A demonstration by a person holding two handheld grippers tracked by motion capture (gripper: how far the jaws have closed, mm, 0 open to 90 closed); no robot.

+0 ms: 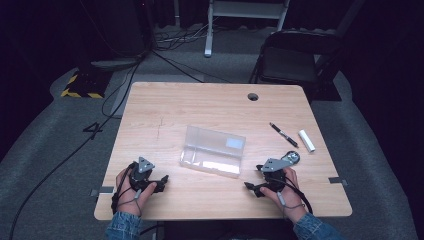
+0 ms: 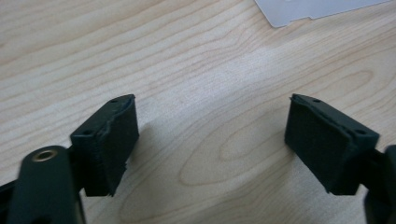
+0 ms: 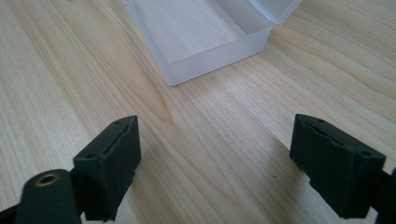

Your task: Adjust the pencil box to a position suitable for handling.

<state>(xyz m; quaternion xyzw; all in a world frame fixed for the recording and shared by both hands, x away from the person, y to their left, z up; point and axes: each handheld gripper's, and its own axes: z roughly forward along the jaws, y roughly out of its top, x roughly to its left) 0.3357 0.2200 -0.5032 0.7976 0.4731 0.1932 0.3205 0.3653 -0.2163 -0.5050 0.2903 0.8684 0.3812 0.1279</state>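
Box: we see the clear plastic box (image 1: 213, 151) open at frame centre on the counter (image 1: 200, 105).
Left gripper (image 1: 159, 183): ours, jaws apart, empty, lower left.
Right gripper (image 1: 252, 177): jaws apart, empty, lower right.

1. Light falls from overhead onto the surface (image 1: 210, 107), which is bright; the floor and room around it sink into near black.
2. The high view is soft and slightly grainy.
3. In both gripper views the near jaws blur, casting soft shadows on evenly lit, faintly glaring wood.

Bare table (image 1: 165, 107) surrounds the open clear box (image 1: 212, 150) between both tools.
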